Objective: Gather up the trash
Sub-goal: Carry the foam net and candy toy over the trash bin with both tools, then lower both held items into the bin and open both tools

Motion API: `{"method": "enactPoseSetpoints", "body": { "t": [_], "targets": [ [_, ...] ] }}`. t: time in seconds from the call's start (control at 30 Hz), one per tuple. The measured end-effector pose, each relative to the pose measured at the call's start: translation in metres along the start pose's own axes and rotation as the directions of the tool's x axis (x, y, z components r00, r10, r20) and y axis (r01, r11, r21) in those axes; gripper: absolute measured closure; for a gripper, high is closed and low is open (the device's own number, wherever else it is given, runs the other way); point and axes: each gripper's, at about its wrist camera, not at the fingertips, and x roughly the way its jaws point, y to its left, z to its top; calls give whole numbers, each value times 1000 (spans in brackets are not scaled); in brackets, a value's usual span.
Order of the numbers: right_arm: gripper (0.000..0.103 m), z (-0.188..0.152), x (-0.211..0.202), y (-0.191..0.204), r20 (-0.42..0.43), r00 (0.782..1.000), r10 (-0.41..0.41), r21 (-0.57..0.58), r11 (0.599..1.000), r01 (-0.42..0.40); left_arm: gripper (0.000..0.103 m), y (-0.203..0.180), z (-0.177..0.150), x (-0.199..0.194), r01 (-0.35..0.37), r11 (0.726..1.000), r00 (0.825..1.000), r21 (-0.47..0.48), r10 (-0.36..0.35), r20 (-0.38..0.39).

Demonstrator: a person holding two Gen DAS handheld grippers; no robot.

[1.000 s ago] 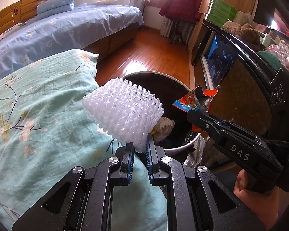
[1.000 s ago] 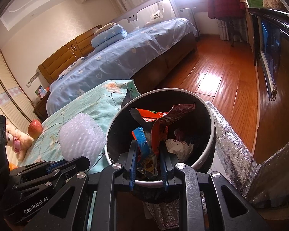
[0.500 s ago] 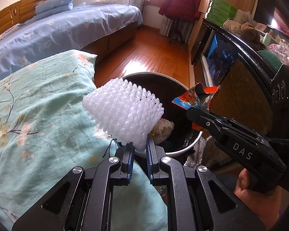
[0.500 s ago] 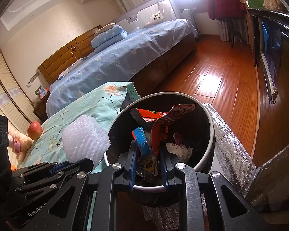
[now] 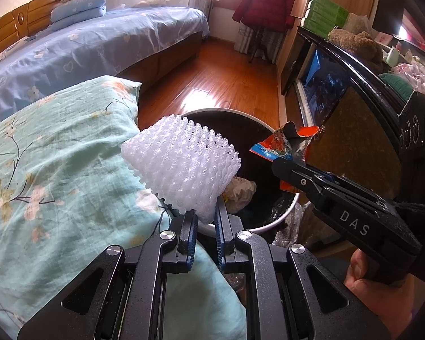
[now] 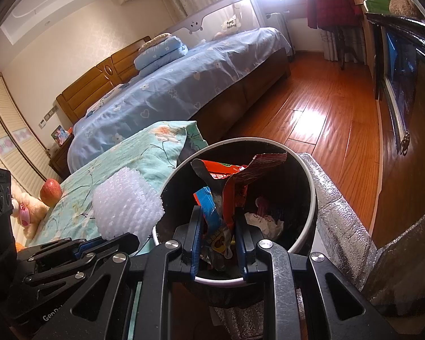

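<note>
Bin point(image 6: 311, 198) holds crumpled paper point(image 6: 265, 222); fingers clamp foam net point(image 5: 181, 167) and snack wrappers point(image 6: 229, 195) above.

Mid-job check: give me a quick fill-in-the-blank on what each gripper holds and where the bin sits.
1. The left gripper is shut on a white ____ net.
2. The right gripper holds a crumpled snack wrapper over the round ____.
3. On the teal bedspread lies a red ____.

Missing words: foam; trash bin; apple
</note>
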Motion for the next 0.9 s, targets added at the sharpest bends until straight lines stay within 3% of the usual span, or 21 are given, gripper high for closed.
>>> {"method": "enactPoseSetpoints", "body": {
  "t": [0.9],
  "targets": [
    [82, 5, 17, -3, -27, 1000, -6, -1, 1000, 6, 92, -6, 11, 16, -11, 1000, 1000, 11, 11, -25]
  ]
}}
